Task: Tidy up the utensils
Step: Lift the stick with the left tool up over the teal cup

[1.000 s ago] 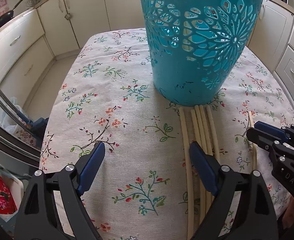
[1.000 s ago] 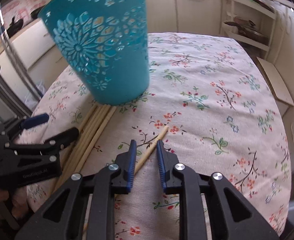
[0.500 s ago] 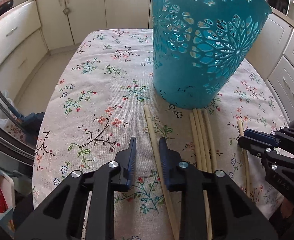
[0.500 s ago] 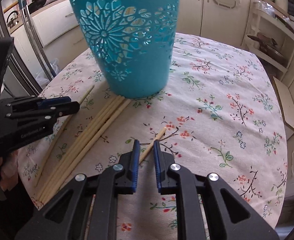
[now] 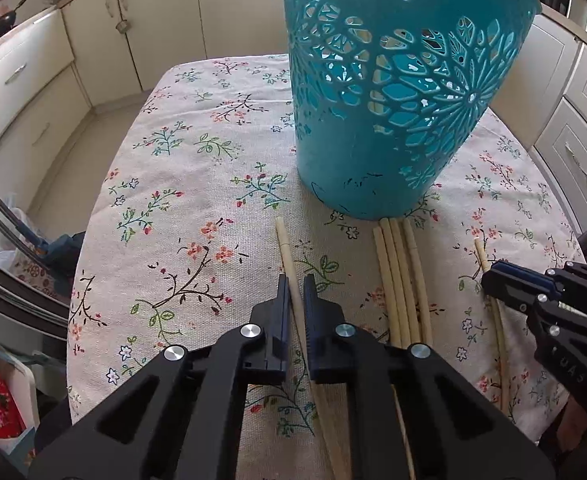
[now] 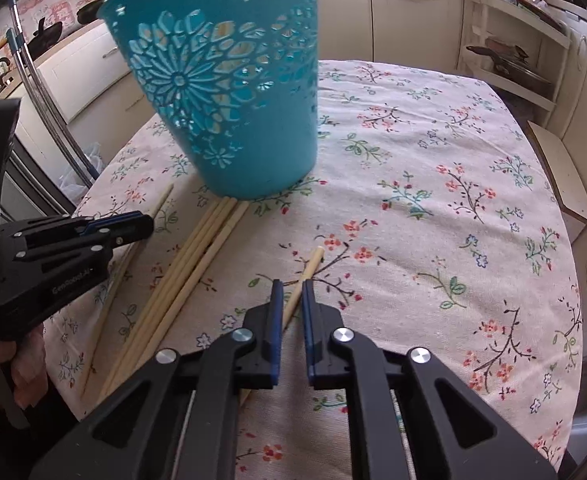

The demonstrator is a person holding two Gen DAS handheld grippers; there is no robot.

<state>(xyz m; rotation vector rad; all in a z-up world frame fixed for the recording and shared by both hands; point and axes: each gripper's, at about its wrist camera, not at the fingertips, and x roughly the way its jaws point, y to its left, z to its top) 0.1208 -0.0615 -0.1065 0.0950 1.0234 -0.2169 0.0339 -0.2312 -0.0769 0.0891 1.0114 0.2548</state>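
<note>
While each tool pinches one chopstick, left tool (image 5: pixel 296 296) and right tool (image 6: pixel 290 300), four more (image 5: pixel 399 276) lie on the counter against the teal basket (image 5: pixel 393 92), which maybe holds some already.

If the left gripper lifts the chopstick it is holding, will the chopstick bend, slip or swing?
The chopstick looks like thin, straight wood, so it probably stays stiff and weighs little. The left gripper pinches it near the far end, so the long free part may swing down. Its round, smooth shaft could turn or slip between the pads.
</note>
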